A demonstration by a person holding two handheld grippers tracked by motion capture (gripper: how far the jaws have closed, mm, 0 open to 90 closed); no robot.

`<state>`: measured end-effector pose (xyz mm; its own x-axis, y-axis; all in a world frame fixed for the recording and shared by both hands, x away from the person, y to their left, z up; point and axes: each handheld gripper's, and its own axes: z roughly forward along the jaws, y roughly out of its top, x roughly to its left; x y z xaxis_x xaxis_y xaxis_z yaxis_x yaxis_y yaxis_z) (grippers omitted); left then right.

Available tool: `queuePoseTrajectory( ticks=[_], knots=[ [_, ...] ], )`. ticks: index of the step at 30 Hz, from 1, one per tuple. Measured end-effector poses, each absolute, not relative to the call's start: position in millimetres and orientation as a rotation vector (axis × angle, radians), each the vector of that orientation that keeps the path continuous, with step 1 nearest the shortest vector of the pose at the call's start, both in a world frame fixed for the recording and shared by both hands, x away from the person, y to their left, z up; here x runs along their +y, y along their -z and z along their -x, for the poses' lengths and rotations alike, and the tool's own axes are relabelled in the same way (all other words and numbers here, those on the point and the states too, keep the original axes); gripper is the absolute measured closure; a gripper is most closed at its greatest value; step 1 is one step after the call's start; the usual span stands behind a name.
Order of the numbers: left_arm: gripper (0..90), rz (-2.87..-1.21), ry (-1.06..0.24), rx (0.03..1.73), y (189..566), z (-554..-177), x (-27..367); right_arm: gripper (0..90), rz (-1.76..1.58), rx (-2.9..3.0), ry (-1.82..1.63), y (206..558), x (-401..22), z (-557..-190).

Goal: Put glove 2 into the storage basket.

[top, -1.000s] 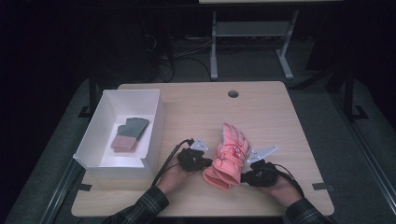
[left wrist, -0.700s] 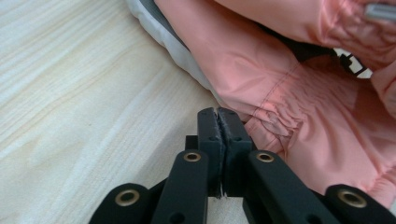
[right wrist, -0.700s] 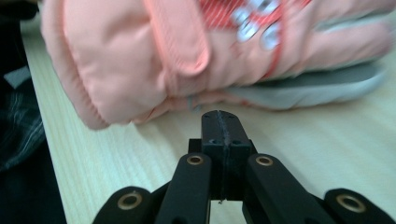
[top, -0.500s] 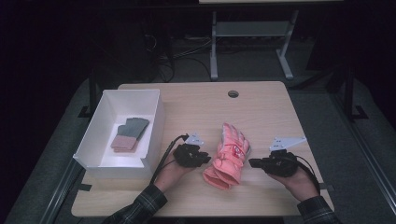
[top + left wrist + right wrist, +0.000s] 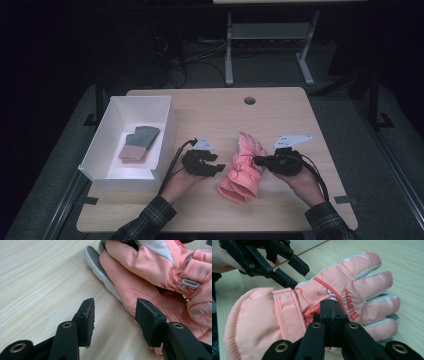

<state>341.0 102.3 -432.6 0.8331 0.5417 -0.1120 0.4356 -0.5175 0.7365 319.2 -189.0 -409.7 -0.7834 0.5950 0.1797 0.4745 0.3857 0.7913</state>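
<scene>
Because the pink ski gloves lying stacked on the table between the two grippers look padded, soft and light, I'd judge the gathered cuff or a pinch of fabric the best hold. Compared with half a second ago, the right gripper has come back in against the gloves, jaws clenched together with nothing visibly caught. The left gripper has just been opening, nothing between its jaws, beside the gloves' edge.

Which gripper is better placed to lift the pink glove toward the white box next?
Left, probably. The left gripper stands open beside the pink glove, between it and the white box. The right gripper is shut, nothing between its pads.
</scene>
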Motion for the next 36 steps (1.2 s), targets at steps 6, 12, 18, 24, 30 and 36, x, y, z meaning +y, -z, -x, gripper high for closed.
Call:
queuePoseTrajectory(
  ticks=[6, 12, 18, 24, 30, 36],
  knots=[
    [46.9, -2.193, -0.167, 0.714, 433, -341, 103, 90.0, -0.978, 2.53, -1.317, 419, -179, -325],
    [46.1, -2.192, -0.174, 0.714, 431, -341, 104, 90.0, -1.016, 2.554, -1.245, 432, -172, -329],
    [43.1, -2.167, -0.179, 0.718, 424, -341, 106, 90.0, -1.019, 2.569, -1.216, 442, -170, -331],
    [31.7, -2.094, -0.173, 0.716, 399, -343, 102, 90.0, -1.011, 2.572, -1.201, 440, -165, -330],
    [18.1, -2.104, -0.139, 0.679, 385, -349, 80, 90.0, -1.003, 2.575, -1.193, 438, -162, -330],
    [13.3, -2.105, -0.1, 0.742, 399, -359, 67, 90.0, -0.993, 2.579, -1.191, 439, -162, -330]
  ],
)
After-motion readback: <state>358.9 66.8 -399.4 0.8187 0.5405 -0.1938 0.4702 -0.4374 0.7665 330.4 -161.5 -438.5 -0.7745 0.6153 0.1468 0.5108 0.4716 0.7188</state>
